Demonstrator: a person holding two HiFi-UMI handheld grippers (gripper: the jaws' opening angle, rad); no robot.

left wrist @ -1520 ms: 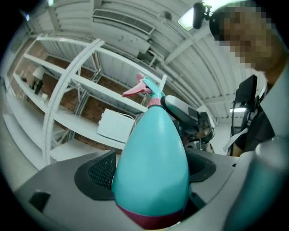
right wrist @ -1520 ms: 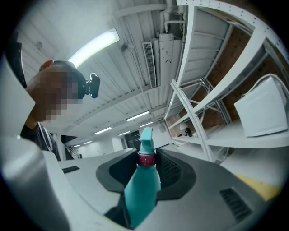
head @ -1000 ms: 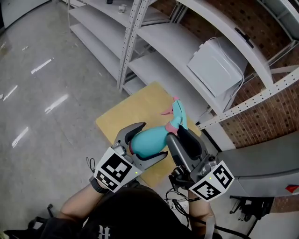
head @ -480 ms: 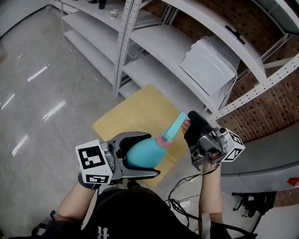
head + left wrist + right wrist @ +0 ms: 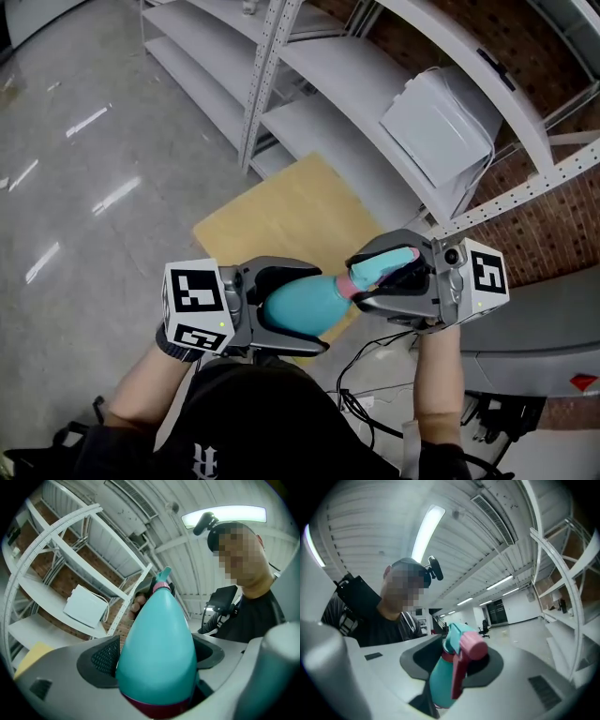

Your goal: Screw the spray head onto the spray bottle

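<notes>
Over the wooden board (image 5: 272, 223), at its 5 o'clock edge, our left gripper (image 5: 323, 307) clamps the spray bottle (image 5: 295, 307), neck toward 3 o'clock. Our right gripper (image 5: 360, 283) has just been closing its jaws and grips the spray head (image 5: 382, 266) there. We should keep both axes aligned while twisting, to avoid cross-threading.

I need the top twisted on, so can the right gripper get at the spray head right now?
Probably yes: the spray head already sits between the jaws of the right gripper, which have just been closing on it, while the left gripper holds the bottle.
</notes>
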